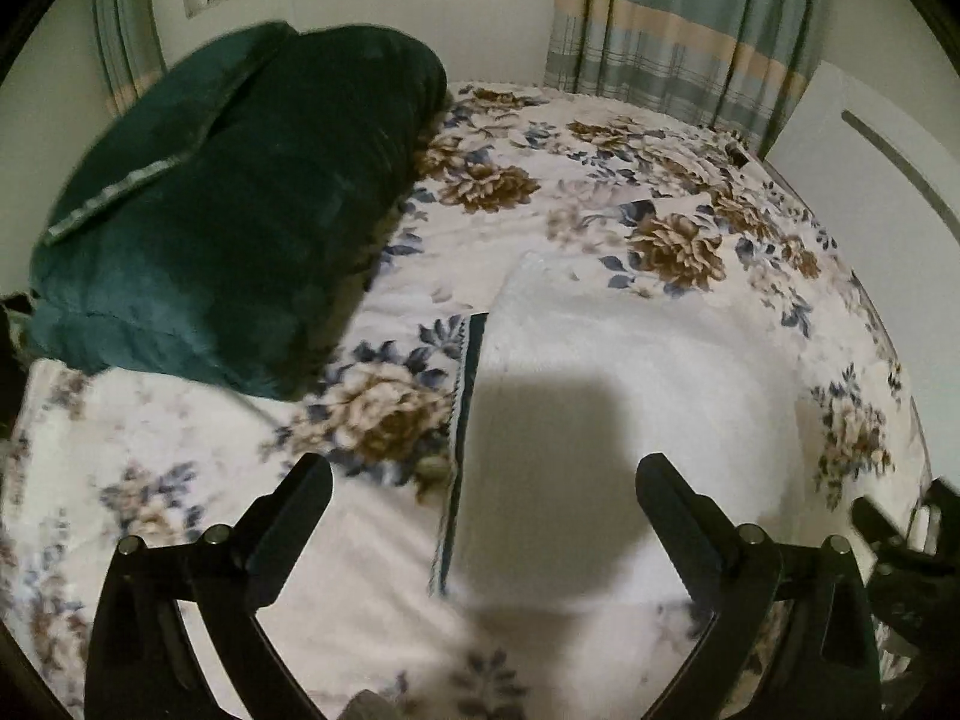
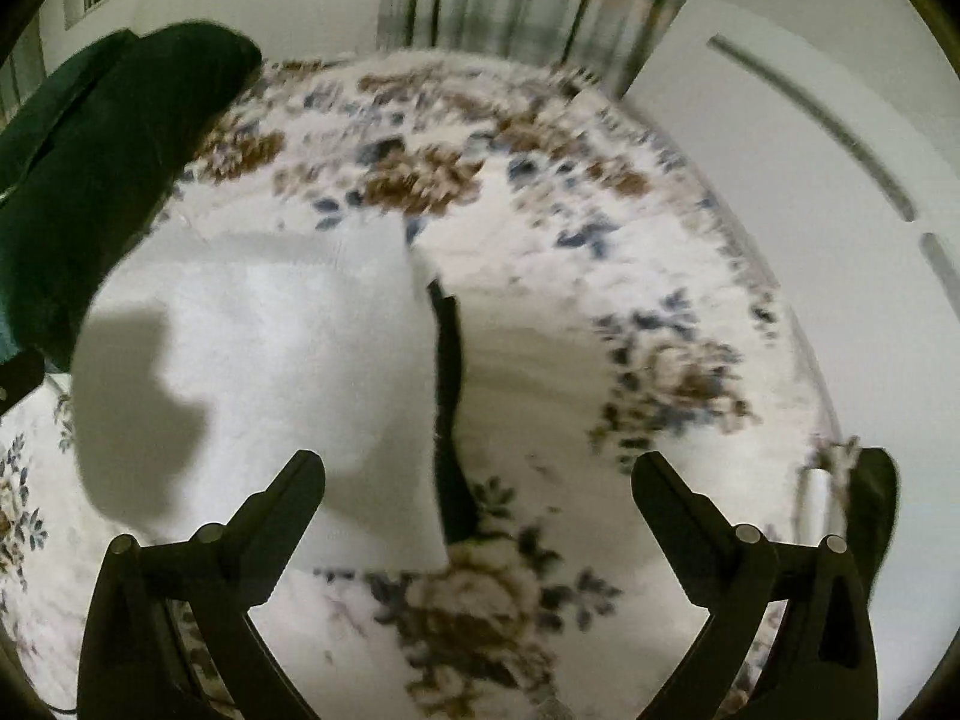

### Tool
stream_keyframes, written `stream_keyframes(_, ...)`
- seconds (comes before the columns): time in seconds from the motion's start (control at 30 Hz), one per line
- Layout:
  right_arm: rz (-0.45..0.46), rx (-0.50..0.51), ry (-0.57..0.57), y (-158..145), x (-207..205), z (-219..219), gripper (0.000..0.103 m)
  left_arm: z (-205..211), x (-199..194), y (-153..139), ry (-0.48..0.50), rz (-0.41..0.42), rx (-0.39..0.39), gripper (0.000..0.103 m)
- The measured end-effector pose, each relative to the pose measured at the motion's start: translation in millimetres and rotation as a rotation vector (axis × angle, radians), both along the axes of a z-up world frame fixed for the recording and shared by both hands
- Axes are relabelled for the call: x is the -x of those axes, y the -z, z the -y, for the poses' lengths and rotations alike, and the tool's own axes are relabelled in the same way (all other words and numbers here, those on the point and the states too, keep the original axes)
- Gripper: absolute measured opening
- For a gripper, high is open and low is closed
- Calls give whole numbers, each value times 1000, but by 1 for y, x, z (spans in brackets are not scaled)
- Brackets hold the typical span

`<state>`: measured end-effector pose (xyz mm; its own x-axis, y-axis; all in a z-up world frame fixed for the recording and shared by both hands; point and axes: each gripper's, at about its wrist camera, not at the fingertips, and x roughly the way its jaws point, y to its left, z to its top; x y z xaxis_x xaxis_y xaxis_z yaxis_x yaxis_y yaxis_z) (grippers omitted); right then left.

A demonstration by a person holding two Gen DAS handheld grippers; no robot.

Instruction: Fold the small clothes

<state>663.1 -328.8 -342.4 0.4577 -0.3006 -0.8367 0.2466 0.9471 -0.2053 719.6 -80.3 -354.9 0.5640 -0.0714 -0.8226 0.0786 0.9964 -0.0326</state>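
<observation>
A white fluffy garment [image 1: 630,348] with a dark edge strip lies flat on the floral bedspread [image 1: 498,192]. In the left wrist view my left gripper [image 1: 483,471] hangs above the garment's left edge, jaws wide apart, nothing between them. The right wrist view shows the same white garment [image 2: 282,348], its dark strip [image 2: 449,372] running down the middle. My right gripper [image 2: 480,468] is open above that strip and holds nothing. A bit of the right gripper [image 1: 900,546] shows at the left view's right edge.
A dark green folded blanket [image 1: 234,204] lies on the bed's left side. Striped curtains [image 1: 678,24] hang behind the bed. A white panel [image 2: 780,180] stands to the right. A small dark object [image 1: 737,153] rests at the bed's far edge.
</observation>
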Motion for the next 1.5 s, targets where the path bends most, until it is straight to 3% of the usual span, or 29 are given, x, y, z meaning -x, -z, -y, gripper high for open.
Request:
stream_keyframes(0.13, 58, 31, 5, -58, 50, -8, 103, 2, 42, -40, -4, 39, -16, 103)
stream_keyframes(0.57, 234, 45, -8, -265, 236, -42, 103, 0, 214, -210, -16, 159, 6, 103)
stream_keyframes(0.83, 336, 45, -15, -371, 348, -54, 103, -7, 295, -283, -16, 204, -7, 103)
stream_keyframes(1.13, 411, 38, -60, -437, 438, -69, 103, -9, 366, -334, -20, 268, -12, 103)
stream_keyframes(1.5, 444, 31, -93, -468, 496, -80, 103, -17, 406, -358, -26, 313, 11, 103)
